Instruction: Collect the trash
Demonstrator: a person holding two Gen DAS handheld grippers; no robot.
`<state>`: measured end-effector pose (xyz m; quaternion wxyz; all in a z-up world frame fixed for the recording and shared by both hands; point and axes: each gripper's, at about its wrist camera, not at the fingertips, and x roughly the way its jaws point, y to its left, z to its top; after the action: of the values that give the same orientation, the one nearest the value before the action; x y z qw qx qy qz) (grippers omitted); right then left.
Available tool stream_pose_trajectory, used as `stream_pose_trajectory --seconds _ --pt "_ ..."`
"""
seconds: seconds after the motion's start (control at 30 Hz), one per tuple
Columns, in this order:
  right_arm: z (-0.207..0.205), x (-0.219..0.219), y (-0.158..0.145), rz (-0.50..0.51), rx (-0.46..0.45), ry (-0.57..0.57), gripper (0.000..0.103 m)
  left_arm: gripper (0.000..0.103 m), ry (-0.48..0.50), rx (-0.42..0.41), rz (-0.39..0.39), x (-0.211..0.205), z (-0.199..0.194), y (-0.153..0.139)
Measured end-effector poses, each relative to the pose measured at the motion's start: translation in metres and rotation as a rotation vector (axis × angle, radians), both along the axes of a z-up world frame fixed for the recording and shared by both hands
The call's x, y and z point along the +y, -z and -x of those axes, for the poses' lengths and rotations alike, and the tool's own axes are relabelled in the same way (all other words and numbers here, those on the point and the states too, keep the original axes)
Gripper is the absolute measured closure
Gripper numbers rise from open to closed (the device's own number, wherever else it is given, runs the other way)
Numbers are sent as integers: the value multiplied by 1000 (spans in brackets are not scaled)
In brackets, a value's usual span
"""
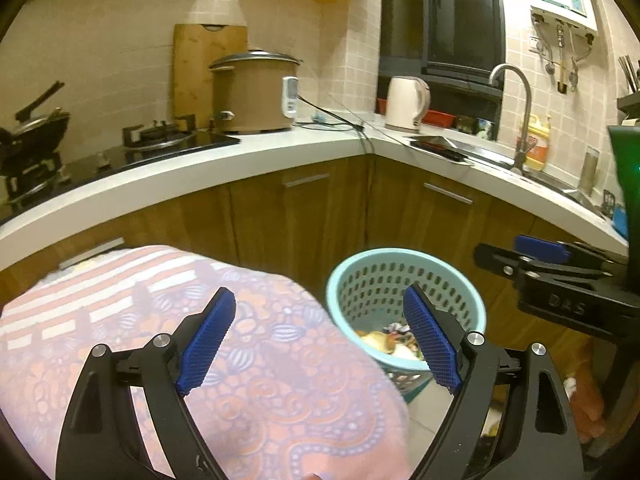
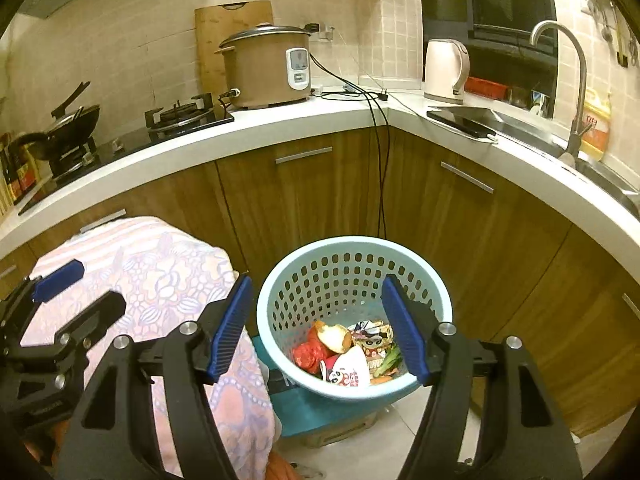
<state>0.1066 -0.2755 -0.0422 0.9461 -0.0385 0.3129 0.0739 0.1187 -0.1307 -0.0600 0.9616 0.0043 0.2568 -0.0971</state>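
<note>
**Trash in the basket, both hand-held grippers empty**

Trash (image 2: 352, 356) lies at the bottom of a pale blue perforated basket (image 2: 280, 300) on the floor in front of the corner cabinets: a red crumpled wrapper, a piece of peel, some greens and a paper cup printed with a panda face. The wrappers carry print too small to read.

The left hand-held gripper (image 1: 320, 328) has its blue pads spread wide with nothing between them; it hangs over a surface draped in pink patterned cloth (image 1: 200, 320) just beside the basket. The right hand-held gripper (image 2: 320, 328) is also spread apart and empty, framing the basket's mouth from above without touching it. In the left wrist view, the other gripper's black body shows raised letters, blurred, perhaps "DAS".

On the white worktop (image 2: 280, 128) stand a brown rice cooker (image 2: 264, 68) with a white display panel, a cream kettle (image 2: 444, 70) and a yellow bottle (image 2: 596, 124) by the tap, its red label unreadable. A white wall-mounted heater (image 1: 564, 16) carries a green sticker, not legible.
</note>
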Motion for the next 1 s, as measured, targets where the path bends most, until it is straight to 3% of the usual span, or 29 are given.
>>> stream_pose_trajectory --seconds 0.33,0.5,0.63,1.0 --pt "15 6 4 48 -33 35 36 17 -44 -18 15 11 5 13" --pt "19 0 12 37 -49 82 35 17 -59 12 64 17 5 21" --pt "20 -8 15 -2 -59 117 35 17 -88 0 14 13 7 25" --pt "27 -8 11 12 -102 150 34 17 -95 21 22 16 5 28"
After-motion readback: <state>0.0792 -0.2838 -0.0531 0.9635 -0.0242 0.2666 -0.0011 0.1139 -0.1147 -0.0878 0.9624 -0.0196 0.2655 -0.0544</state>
